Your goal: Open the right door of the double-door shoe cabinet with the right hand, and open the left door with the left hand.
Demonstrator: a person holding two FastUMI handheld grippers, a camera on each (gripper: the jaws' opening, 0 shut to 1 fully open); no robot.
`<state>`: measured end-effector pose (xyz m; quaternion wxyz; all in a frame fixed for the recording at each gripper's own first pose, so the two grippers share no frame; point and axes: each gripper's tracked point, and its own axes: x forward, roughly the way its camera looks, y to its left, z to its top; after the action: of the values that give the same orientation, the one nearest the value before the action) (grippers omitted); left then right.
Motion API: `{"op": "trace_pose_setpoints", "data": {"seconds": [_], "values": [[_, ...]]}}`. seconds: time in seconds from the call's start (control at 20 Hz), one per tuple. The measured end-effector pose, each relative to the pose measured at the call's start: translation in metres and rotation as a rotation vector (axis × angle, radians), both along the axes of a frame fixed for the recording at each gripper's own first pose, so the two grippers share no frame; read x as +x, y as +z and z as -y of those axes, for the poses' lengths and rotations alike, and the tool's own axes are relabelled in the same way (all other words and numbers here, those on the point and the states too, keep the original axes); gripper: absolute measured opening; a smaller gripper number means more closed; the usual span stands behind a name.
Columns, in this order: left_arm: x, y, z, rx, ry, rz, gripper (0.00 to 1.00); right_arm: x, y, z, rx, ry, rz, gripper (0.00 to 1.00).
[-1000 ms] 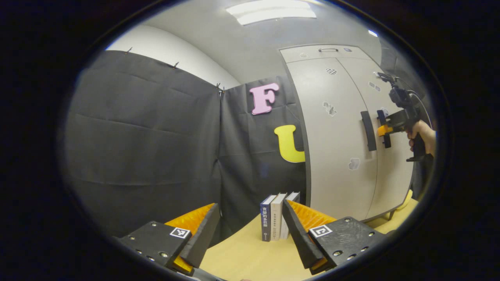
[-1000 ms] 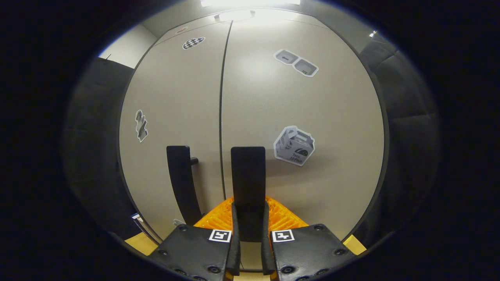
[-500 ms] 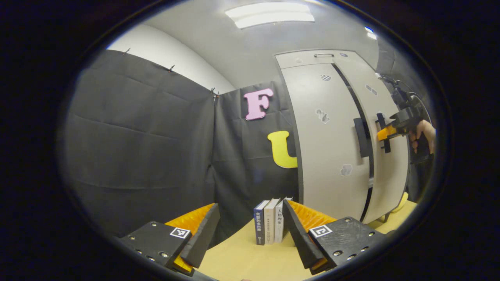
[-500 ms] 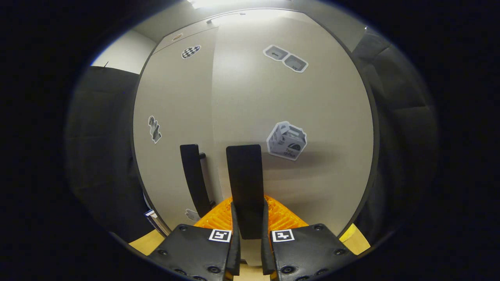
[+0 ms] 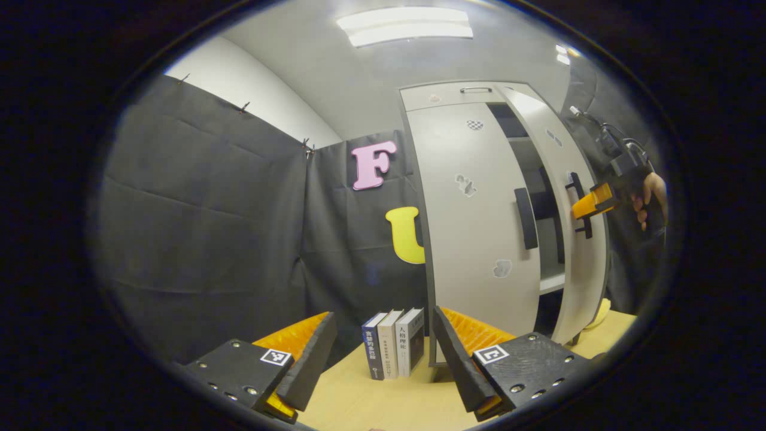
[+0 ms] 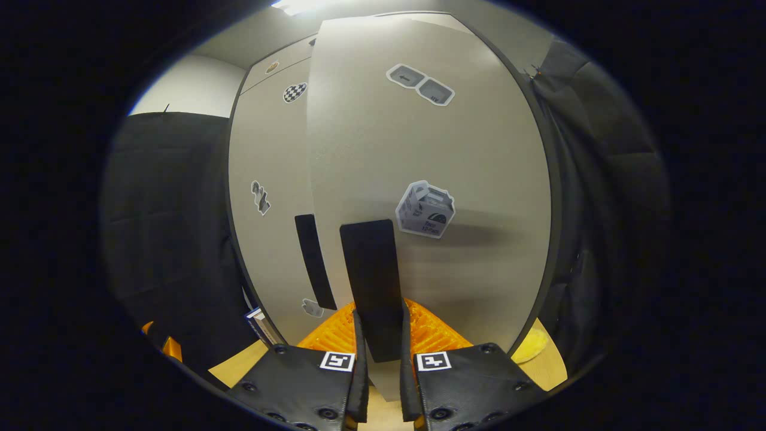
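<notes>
Left gripper view: left tool (image 5: 383, 353) spread, empty, above surface (image 5: 383, 404); left door handle (image 5: 526, 218), upright, up and right, well apart. Right gripper view: right tool (image 6: 380, 365) pinching right door handle (image 6: 372, 281); right door (image 6: 455, 155) partly swung out.

Tan table (image 5: 371, 401) — books (image 5: 393, 343), shoe cabinet (image 5: 473, 215)

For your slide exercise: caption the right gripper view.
Right tool shut on the right door's handle, right door swung partly open.
</notes>
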<state>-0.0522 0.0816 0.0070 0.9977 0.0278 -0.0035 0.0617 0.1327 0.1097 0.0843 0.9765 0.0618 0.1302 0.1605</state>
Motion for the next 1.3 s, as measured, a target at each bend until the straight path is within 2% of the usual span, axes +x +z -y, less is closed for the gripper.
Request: {"op": "trace_pose_setpoints", "data": {"seconds": [0.35, 0.4, 0.45, 0.95, 1.0, 1.05, 1.3], "values": [[0.003, 0.004, 0.02, 0.001, -0.045, 0.007, 0.94, -0.007, -0.001, 0.01, 0.013, 0.033, -0.022, 0.23], [0.004, 0.005, 0.024, 0.001, -0.052, 0.01, 0.94, -0.007, -0.001, 0.012, 0.013, 0.031, -0.021, 0.27], [0.004, 0.007, 0.027, 0.0, -0.057, 0.012, 0.94, -0.008, -0.001, 0.014, 0.011, 0.031, -0.02, 0.23], [0.011, 0.006, 0.073, -0.006, -0.143, 0.012, 0.94, -0.016, 0.001, 0.035, 0.03, 0.003, -0.015, 0.23], [0.012, 0.005, 0.078, -0.008, -0.153, 0.009, 0.94, -0.016, 0.001, 0.037, 0.031, 0.002, -0.016, 0.2], [0.012, 0.003, 0.083, -0.011, -0.163, 0.007, 0.94, -0.017, 0.001, 0.039, 0.031, -0.002, -0.013, 0.23], [0.02, 0.002, 0.11, -0.007, -0.211, 0.006, 0.94, -0.019, 0.001, 0.046, 0.012, -0.016, 0.008, 0.23]]}}
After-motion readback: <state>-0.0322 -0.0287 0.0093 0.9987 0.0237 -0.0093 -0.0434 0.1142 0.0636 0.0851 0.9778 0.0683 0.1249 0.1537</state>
